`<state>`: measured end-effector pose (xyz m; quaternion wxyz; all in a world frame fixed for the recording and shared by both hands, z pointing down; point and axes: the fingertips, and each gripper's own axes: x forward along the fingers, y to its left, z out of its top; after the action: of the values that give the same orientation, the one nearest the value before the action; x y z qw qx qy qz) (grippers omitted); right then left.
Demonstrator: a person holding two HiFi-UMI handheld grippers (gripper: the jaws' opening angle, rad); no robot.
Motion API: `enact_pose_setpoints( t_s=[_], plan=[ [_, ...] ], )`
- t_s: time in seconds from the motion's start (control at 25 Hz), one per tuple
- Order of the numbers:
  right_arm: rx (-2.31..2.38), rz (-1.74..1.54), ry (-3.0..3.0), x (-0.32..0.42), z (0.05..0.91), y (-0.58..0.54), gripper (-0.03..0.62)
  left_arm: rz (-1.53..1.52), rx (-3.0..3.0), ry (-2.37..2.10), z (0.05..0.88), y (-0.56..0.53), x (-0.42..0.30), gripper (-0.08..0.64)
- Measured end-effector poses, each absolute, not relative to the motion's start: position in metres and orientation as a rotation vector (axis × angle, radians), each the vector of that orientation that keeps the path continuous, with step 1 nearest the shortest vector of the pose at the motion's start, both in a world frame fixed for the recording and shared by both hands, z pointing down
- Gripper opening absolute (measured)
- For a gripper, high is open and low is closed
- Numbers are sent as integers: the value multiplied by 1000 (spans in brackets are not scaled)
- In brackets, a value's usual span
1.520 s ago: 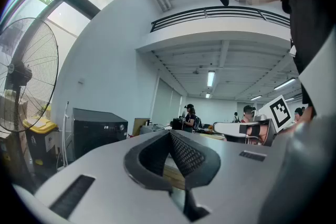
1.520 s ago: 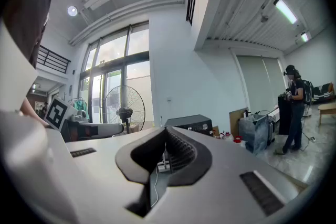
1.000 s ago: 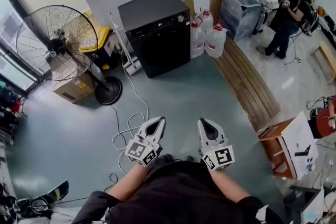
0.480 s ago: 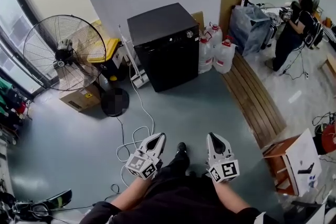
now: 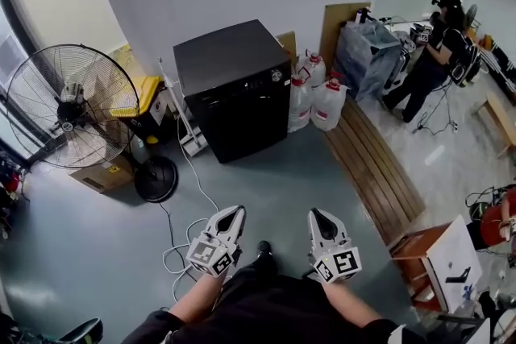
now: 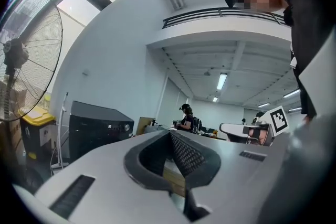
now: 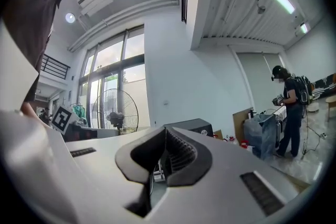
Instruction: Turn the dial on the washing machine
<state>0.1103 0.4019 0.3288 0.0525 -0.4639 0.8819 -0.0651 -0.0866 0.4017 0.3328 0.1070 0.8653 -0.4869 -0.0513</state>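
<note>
A black box-shaped washing machine (image 5: 230, 84) stands against the white wall, some way ahead of me. A small silver dial (image 5: 276, 76) sits at the right end of its front panel. The machine also shows in the left gripper view (image 6: 97, 127) and the right gripper view (image 7: 190, 126). My left gripper (image 5: 234, 213) and right gripper (image 5: 317, 216) are held side by side near my body, well short of the machine. Both are shut with nothing between the jaws.
A large pedestal fan (image 5: 72, 105) stands left of the machine, its white cable (image 5: 181, 242) coiled on the grey floor. Water jugs (image 5: 316, 101) and a wooden bench (image 5: 371, 165) lie to the right. A person (image 5: 427, 64) stands at the far right.
The view has shifted: the washing machine and fan sit lower and further left in the head view than a second ago. Both grippers stay shut, side by side.
</note>
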Motion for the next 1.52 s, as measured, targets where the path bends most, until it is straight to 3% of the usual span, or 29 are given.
enact_pose_setpoints(
  t_s=[0.52, 1.0, 1.52],
  plan=[
    [-1391, -146, 2726, 56, 311, 254, 23, -213, 2569, -1428, 302, 256, -134, 15],
    [-1429, -234, 2719, 77, 344, 150, 23, -183, 2539, -1451, 329, 147, -128, 14],
    [-1239, -241, 2824, 81, 332, -38, 23, -110, 2475, -1628, 300, -25, -111, 14]
  ],
)
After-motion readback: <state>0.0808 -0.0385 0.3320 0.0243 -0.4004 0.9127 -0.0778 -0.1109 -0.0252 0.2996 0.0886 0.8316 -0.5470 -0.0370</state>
